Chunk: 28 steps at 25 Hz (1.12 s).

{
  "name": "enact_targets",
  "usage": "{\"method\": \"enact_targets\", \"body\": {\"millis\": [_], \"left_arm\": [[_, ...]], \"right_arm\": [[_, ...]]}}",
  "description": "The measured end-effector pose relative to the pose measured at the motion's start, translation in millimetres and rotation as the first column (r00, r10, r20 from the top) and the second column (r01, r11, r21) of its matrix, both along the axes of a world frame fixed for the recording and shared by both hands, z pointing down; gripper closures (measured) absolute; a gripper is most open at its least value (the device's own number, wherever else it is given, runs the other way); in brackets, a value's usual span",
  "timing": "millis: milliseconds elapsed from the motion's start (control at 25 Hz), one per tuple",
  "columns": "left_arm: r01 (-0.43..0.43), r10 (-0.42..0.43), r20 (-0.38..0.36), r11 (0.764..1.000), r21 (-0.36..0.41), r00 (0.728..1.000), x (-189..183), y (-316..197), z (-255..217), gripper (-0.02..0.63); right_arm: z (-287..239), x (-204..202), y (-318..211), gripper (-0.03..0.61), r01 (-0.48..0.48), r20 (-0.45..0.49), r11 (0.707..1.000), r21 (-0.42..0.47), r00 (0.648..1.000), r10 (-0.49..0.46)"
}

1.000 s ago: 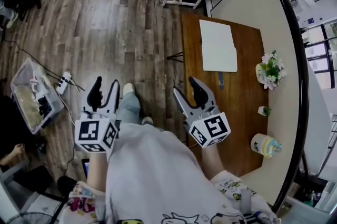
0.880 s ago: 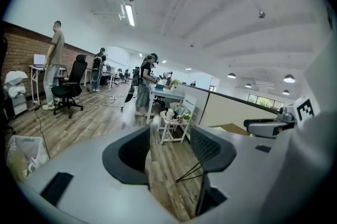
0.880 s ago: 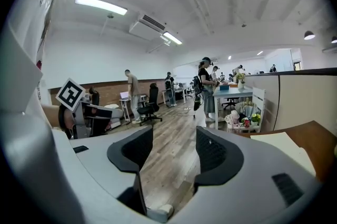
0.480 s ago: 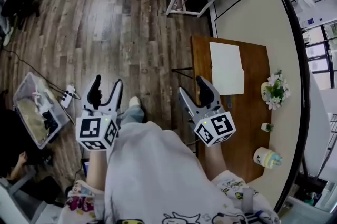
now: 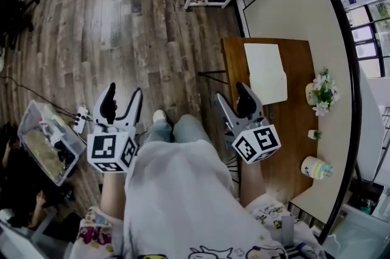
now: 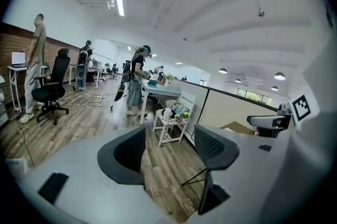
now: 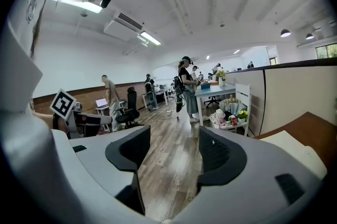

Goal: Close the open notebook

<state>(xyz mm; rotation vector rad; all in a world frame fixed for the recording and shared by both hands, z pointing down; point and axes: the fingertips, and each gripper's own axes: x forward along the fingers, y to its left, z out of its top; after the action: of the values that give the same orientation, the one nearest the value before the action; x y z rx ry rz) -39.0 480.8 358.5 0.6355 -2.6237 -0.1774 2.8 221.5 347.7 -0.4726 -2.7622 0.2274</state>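
**A:** Where is the notebook (image 5: 266,72) lying?

**B:** It is lying flat on the brown desk (image 5: 298,130), towards the desk's far end, ahead of the right gripper (image 5: 231,94) and apart from it. Its long axis is running along the desk's length, away from the person, and its short edges are facing the near and far ends.

**A:** Is it showing a fold or a spine?

**B:** From the head view it is showing only a plain white face. I am finding no centre fold or cover, so I cannot tell which way the spine is pointing. Its near left corner is sitting right against the right gripper's finger in that view, and is hard to separate from it.

**A:** And from the right gripper view?

**B:** Only a pale wedge of the notebook (image 7: 295,152) is showing there, because the gripper's own body is cutting off the rest.

**A:** What are the fingers doing?

**B:** The left gripper (image 5: 124,96) is hanging over the wooden floor (image 5: 140,38), well apart from the desk. Its jaws are opening, with only floor between them. The right gripper's jaws are standing wide apart, gripping nothing.

**A:** Anything else on the desk?

**B:** A flower pot (image 5: 320,93) is standing just beside the notebook's right edge.
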Motion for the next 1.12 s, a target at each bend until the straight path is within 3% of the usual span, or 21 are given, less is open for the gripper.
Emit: {"method": "enact_targets", "body": {"millis": [240,560,840,1120], "left_arm": [[-0.045,0.045,-0.034,0.999,0.011,0.998,-16.4,-14.1,12.6,0.345],[-0.11,0.11,-0.023,0.994,0.011,0.994,-61.5,-55.4,14.5,0.345],[-0.216,0.216,0.019,0.976,0.005,0.976,-131.9,-130.4,3.5,0.345],[-0.353,0.353,0.041,0.936,-0.01,0.935,-180.9,-230.5,-10.5,0.337]], "right_arm": [[11.6,-9.7,-14.1,0.321,-0.056,-0.047,0.998,0.004,0.997,0.056],[14.8,-42.2,-50.1,0.321,-0.124,-0.036,0.992,0.006,0.992,0.124],[18.7,-79.5,-112.5,0.321,-0.227,-0.022,0.974,-0.013,0.974,0.226],[14.3,-94.0,-197.1,0.313,-0.368,-0.028,0.929,-0.044,0.93,0.367]]}}
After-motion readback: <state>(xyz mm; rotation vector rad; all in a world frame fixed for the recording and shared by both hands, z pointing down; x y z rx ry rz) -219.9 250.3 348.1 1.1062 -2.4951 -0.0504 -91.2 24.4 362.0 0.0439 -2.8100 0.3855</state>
